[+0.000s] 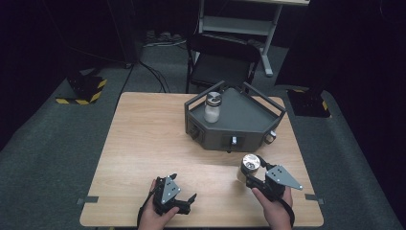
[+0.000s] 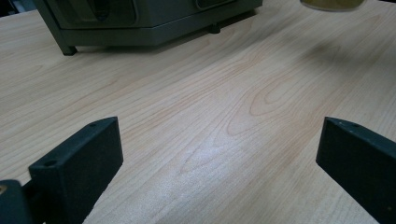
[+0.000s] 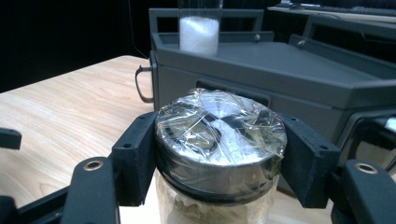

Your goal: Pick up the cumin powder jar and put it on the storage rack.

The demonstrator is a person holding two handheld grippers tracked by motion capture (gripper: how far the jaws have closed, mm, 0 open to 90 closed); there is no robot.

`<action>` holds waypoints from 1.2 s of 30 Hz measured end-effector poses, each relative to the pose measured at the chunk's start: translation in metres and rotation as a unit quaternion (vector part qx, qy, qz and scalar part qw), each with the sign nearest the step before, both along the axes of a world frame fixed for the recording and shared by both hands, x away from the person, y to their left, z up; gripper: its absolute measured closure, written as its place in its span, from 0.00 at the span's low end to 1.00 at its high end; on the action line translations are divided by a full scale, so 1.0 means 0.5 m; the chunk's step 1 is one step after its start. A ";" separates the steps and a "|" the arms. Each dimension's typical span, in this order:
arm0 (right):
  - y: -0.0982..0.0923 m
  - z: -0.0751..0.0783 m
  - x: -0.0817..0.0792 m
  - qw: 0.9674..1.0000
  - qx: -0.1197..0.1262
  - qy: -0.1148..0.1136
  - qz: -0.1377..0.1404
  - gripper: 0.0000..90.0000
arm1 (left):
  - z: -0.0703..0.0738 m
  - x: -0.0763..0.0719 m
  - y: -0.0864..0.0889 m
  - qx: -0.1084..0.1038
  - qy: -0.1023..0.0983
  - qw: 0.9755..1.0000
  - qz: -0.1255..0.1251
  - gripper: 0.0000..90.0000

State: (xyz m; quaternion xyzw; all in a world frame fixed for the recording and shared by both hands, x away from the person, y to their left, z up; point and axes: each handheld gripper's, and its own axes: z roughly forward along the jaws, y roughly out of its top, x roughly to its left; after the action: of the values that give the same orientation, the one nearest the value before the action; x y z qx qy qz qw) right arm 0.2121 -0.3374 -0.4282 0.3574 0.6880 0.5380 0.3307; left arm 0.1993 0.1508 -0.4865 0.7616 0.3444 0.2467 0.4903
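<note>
Gripping a jar [image 3: 219,154] just under its lid [image 3: 220,128], the right hand-held gripper [image 3: 219,158] is clamping the glass between its two black jaws, one pad on each side. The lid is metal and is wearing a crinkled layer of clear film. In the high view the jar [image 1: 249,167] is sitting at the near right of the desk [image 1: 143,143], just in front of the grey tray-topped box [image 1: 249,115], with the right hand-held gripper [image 1: 253,179] reaching it from below. In the left gripper view the jar's base [image 2: 332,3] is hanging clear above the wood, with a shadow beneath it. A second jar [image 1: 212,107] holding white grains is standing upright on the box, at its left rear part. The left hand-held gripper [image 1: 184,201] is resting low over the near left of the desk, its jaws standing wide apart with bare wood between them [image 2: 219,154].
</note>
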 end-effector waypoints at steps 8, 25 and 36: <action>-0.004 0.035 0.009 1.000 0.010 -0.001 -0.011 0.39 | 0.001 0.002 0.001 0.000 0.003 1.000 -0.003 0.01; -0.002 0.104 0.040 0.999 0.012 -0.020 -0.022 0.39 | 0.000 0.005 0.007 -0.008 0.007 1.000 -0.005 0.01; 0.007 0.133 0.065 0.999 0.008 -0.031 -0.030 0.39 | 0.000 0.004 0.006 -0.006 0.006 1.000 -0.005 0.01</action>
State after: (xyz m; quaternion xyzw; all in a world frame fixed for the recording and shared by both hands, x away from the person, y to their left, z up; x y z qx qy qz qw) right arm 0.2446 -0.3339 -0.3619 0.3636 0.6624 0.5441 0.3646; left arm 0.2014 0.1537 -0.4863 0.7618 0.3452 0.2373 0.4942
